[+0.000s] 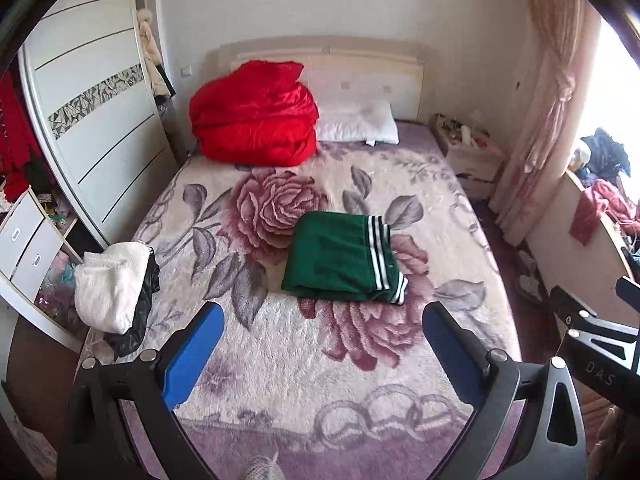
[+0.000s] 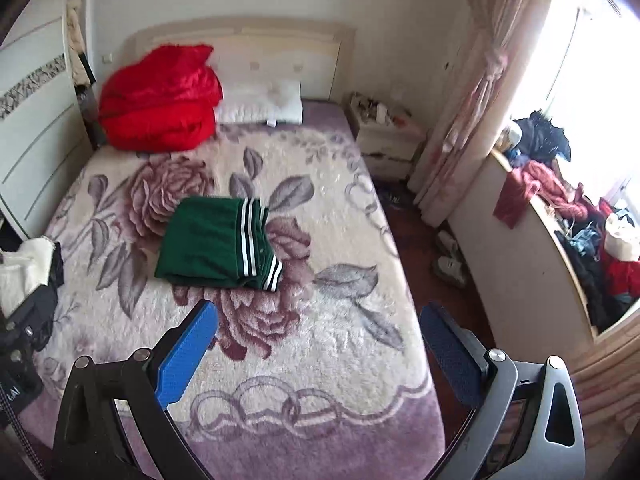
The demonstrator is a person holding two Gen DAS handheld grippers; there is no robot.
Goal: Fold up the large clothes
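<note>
A green garment with white and black stripes (image 1: pixel 344 258) (image 2: pixel 218 242) lies folded into a neat rectangle in the middle of the flowered bed cover (image 1: pixel 304 364) (image 2: pixel 332 320). My left gripper (image 1: pixel 322 316) hangs high above the bed's near part, open, blue pads wide apart with nothing between them. My right gripper (image 2: pixel 320 314) is open too, also high over the bed and empty. Part of the right gripper's frame shows at the right edge of the left wrist view. A white fluffy garment on a black one (image 1: pixel 114 290) (image 2: pixel 28 272) sits at the bed's left edge.
A red quilt (image 1: pixel 254 114) (image 2: pixel 160 100) and a white pillow (image 1: pixel 356 122) (image 2: pixel 260 104) lie at the headboard. A white wardrobe (image 1: pixel 92 120) stands left, a nightstand (image 1: pixel 470 152) (image 2: pixel 386 142) and pink curtain (image 2: pixel 476 92) right. A clothes-strewn counter (image 2: pixel 568 216) runs along the window.
</note>
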